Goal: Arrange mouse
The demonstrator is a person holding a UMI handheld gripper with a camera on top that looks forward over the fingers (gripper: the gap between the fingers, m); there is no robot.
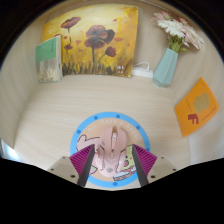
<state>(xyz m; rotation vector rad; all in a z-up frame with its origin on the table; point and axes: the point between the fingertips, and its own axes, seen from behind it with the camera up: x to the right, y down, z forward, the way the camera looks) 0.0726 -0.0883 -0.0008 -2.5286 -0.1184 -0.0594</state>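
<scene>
On the pale worktop (pixel 60 105), against the back wall: 1 flower painting (pixel 98 42); 1 small green picture (pixel 48 58); 1 blue vase (pixel 166 66) with white flowers (pixel 178 30); 1 orange card (pixel 197 105) off to the side. Near edge: 1 round blue-rimmed mat (pixel 110 128) carrying 1 pink mouse (pixel 111 150). Tongs (pixel 112 160) narrow, both pads pressed on the mouse.

only claw (pixel 113 168) visible, no hand or sleeve in shot. two fingers, grey outer shells, chunky and angular, flaring wide toward camera, tapering to tips. inner faces carry magenta-purple pads (pixel 86 160) with fine ribbed lines across them. both sides look like matching mirror pair. no cables, screws or markings to make out.
</scene>
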